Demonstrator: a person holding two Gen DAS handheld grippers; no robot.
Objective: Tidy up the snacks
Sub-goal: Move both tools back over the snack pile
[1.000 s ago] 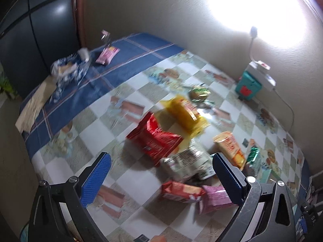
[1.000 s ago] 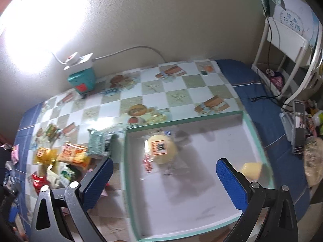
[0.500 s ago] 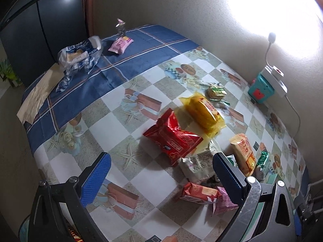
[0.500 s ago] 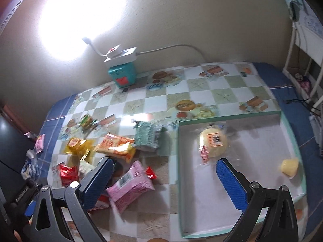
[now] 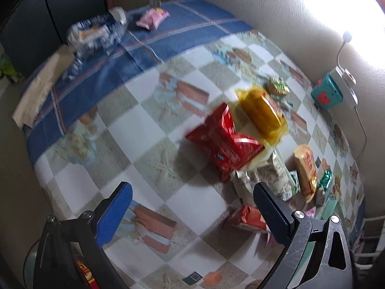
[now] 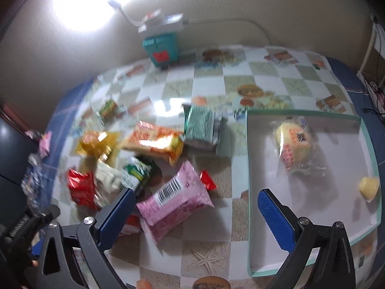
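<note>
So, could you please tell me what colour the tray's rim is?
Mint green on the tray, with a white inside; clearest in the right wrist view.
</note>
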